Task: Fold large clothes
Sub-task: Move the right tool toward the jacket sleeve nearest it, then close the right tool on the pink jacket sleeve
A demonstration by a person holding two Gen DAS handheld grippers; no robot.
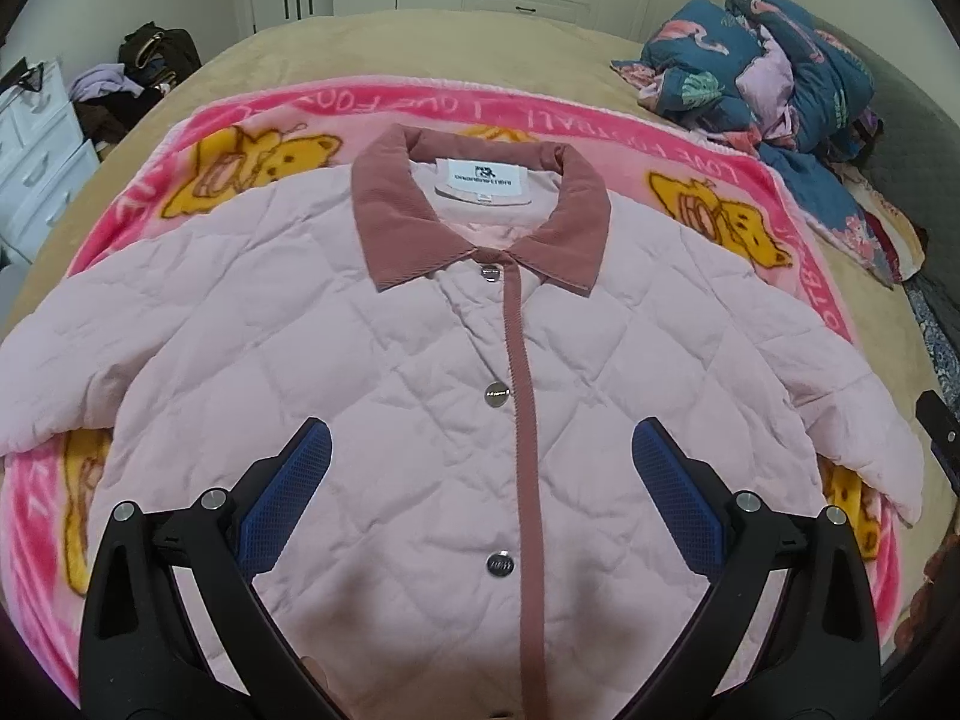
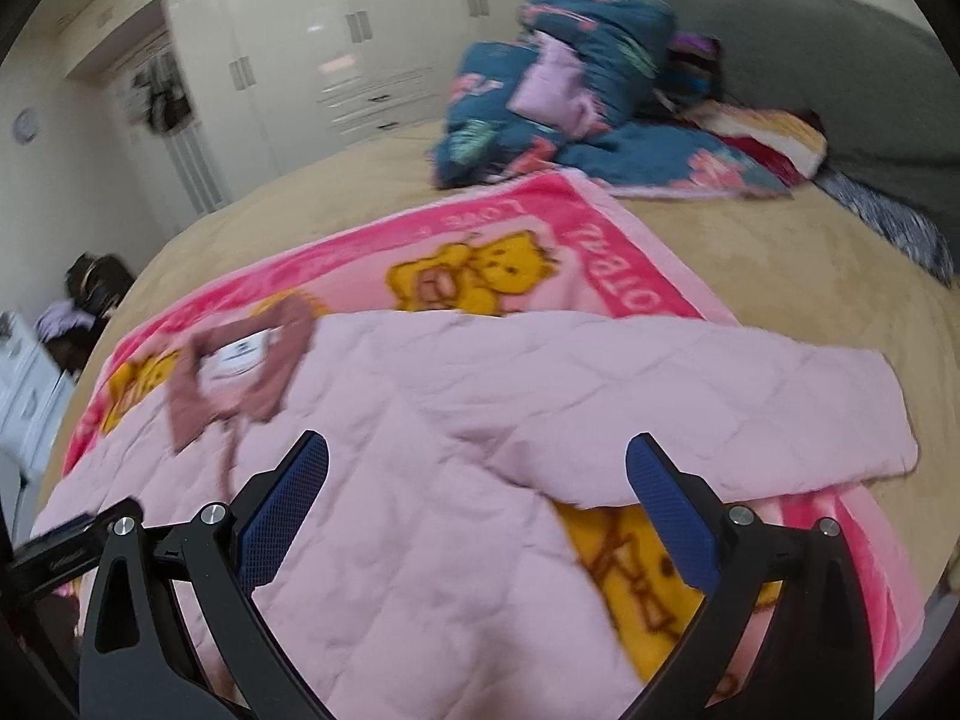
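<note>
Your pale pink quilted jacket with the dusty-rose corduroy collar [image 1: 420,360] lies front-up and buttoned on the bright pink fleece blanket printed with yellow bears [image 1: 252,156], which is spread over the tan bed cover [image 1: 420,54]. Both sleeves stretch out to the sides. Your left gripper [image 1: 480,480] hovers above the jacket's lower front, its blue-padded fingers [image 1: 288,492] spread wide apart on either side of the rose placket, holding nothing. Your right gripper [image 2: 477,486] hangs over the jacket's side below one outstretched sleeve [image 2: 720,396], fingers likewise spread and empty. A heap of teal floral bedding [image 2: 558,96] sits well apart at the far corner of the bed.
</note>
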